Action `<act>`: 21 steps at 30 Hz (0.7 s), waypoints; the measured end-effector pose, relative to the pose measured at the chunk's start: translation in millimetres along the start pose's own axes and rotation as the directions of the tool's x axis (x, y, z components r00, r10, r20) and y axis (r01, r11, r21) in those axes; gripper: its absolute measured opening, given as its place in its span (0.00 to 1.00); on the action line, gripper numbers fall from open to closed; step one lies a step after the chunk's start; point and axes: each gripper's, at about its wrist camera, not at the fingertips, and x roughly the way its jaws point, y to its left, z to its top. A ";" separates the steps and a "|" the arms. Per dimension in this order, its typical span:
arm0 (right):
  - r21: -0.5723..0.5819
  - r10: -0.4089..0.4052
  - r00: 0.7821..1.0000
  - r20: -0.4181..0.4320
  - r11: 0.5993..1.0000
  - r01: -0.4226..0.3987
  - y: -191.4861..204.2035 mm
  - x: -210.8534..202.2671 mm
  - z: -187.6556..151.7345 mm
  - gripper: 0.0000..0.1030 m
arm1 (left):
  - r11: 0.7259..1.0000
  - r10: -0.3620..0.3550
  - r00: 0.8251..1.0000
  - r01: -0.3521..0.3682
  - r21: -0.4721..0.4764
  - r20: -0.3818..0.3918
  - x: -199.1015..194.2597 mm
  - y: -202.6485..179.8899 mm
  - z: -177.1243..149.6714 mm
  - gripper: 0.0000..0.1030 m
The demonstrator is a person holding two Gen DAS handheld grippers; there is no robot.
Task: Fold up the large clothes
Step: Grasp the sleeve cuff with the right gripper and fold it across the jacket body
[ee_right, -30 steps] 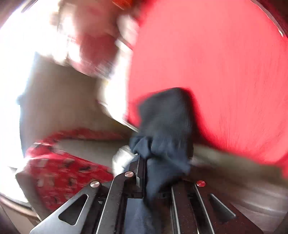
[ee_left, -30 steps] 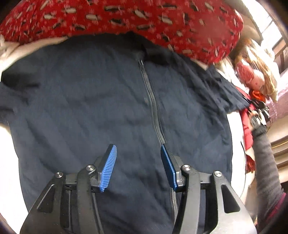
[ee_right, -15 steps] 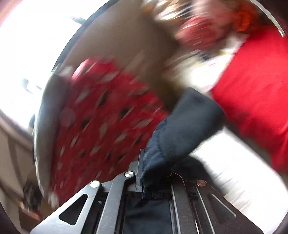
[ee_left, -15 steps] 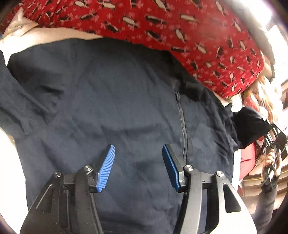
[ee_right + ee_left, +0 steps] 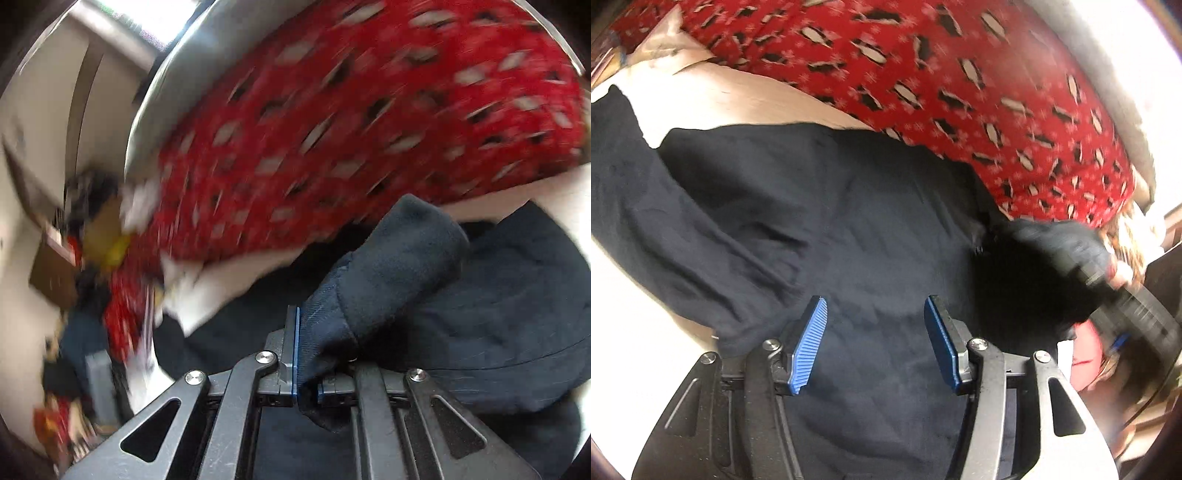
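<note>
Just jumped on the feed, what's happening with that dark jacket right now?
A person is folding a navy jacket spread on a white surface, beside a red penguin-print blanket. The right hand-held gripper is shut on a bunched part of the jacket, apparently a sleeve or edge, lifted over the body of the garment. The left hand-held gripper is open above the jacket's lower part, holding nothing. The fold is under way, not finished.

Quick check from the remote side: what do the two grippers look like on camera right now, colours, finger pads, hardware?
Left gripper: black angular linkage arms with silver bolts, triangular cut-outs, and bright blue ribbed pads on both fingers. Right gripper: the same black frame, silver bolts and cut-outs; only thin blue pad edges show. No cables or markings are visible.
</note>
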 end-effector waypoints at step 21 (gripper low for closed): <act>0.121 -0.003 0.977 -0.213 0.992 0.030 -49.1 -28.9 -105.0 0.49 | 0.968 -0.221 0.950 0.241 0.068 -0.222 33.4 -42.1 -31.5 0.61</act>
